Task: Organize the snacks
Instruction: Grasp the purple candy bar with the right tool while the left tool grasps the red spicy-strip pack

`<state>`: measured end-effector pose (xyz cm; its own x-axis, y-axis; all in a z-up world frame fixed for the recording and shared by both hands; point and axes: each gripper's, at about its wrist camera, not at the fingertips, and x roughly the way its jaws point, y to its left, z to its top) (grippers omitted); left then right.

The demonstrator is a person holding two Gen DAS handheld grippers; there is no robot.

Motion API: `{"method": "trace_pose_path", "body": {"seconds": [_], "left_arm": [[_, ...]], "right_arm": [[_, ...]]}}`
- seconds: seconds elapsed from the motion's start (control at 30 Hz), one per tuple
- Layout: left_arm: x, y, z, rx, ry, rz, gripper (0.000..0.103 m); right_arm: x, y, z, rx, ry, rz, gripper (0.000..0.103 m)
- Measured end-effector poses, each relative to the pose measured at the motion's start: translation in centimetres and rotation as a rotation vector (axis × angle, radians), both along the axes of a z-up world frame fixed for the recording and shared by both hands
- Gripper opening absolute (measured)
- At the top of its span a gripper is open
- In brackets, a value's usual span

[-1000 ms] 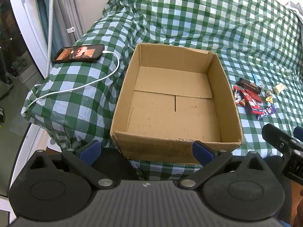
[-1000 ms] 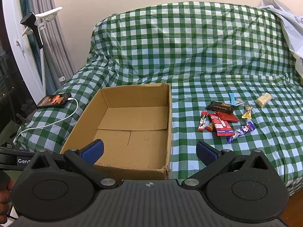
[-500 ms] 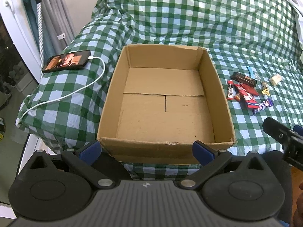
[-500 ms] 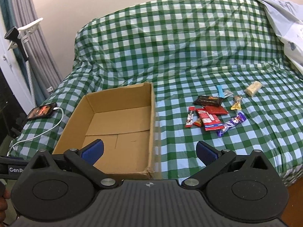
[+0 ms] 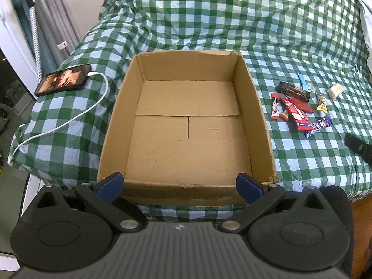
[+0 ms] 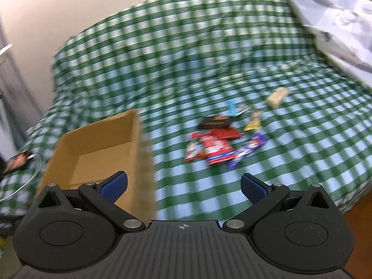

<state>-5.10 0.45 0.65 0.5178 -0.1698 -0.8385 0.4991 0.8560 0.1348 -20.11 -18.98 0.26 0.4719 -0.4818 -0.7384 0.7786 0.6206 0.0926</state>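
Left gripper (image 5: 180, 183): jaws spread wide, holding nothing, hovering at near rim of cardboard box (image 5: 186, 125). Box open, on green checked bed (image 5: 232, 23).

Right gripper (image 6: 183, 184): jaws spread, holding nothing; view blurred.

Snacks (image 6: 218, 143): loose cluster on bed, right of box, ahead of right jaws and apart from them.

Phone (image 5: 62, 79) with white cable (image 5: 69, 121): left of box.

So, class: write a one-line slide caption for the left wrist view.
Open left tool faces an empty brown cardboard box on green checked cloth.
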Motion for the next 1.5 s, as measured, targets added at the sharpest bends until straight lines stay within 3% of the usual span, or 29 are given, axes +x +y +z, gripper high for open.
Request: {"method": "trace_pose_path", "body": {"seconds": [0.17,0.4,0.63,0.83,0.9,0.93,0.97,1.0,1.03,1.2,1.33,1.5], "left_arm": [[0.7,-2.7,-0.3,0.027,0.004,-0.021,0.103],[1.7,-9.5,-0.9,0.047,0.034,-0.101,0.103],[2.5,-15.9,-1.7,0.064,0.014,-0.159,0.103],[3.5,-18.8,-3.0,0.095,0.022,-0.169,0.103],[3.7,-19.4,-3.3,0.103,0.033,-0.175,0.103],[3.8,-19.8,-3.5,0.101,0.036,-0.182,0.103],[3.9,-20.2,-3.6,0.099,0.036,-0.188,0.103],[4.0,-20.7,-3.8,0.096,0.038,-0.192,0.103],[4.1,-21.3,-3.9,0.086,0.041,-0.199,0.103],[5.3,-26.0,-6.0,0.045,0.112,-0.234,0.103],[7.0,-31.0,-10.2,0.048,0.199,-0.222,0.103],[8.1,-35.9,-15.2,0.087,0.276,-0.236,0.103]], "right_arm": [[-1.8,-5.0,-1.6,-0.037,0.03,-0.12,0.103],[-3.7,-11.6,-4.5,0.034,0.069,-0.259,0.103],[-0.6,-18.0,-10.4,0.124,0.144,-0.285,0.103],[3.5,-22.1,-16.0,0.183,0.173,-0.328,0.102],[4.3,-22.9,-17.5,0.181,0.182,-0.328,0.088],[4.4,-23.2,-18.2,0.201,0.189,-0.324,0.058],[4.4,-23.4,-18.7,0.224,0.198,-0.322,0.038],[4.2,-23.3,-18.8,0.208,0.205,-0.321,0.033],[4.0,-23.0,-18.5,0.186,0.202,-0.293,0.02],[1.2,-23.6,-16.7,0.128,0.224,-0.264,0.016],[-2.1,-25.1,-15.2,0.095,0.231,-0.349,0.016],[-4.1,-25.6,-15.8,0.139,0.243,-0.353,0.017]]}}
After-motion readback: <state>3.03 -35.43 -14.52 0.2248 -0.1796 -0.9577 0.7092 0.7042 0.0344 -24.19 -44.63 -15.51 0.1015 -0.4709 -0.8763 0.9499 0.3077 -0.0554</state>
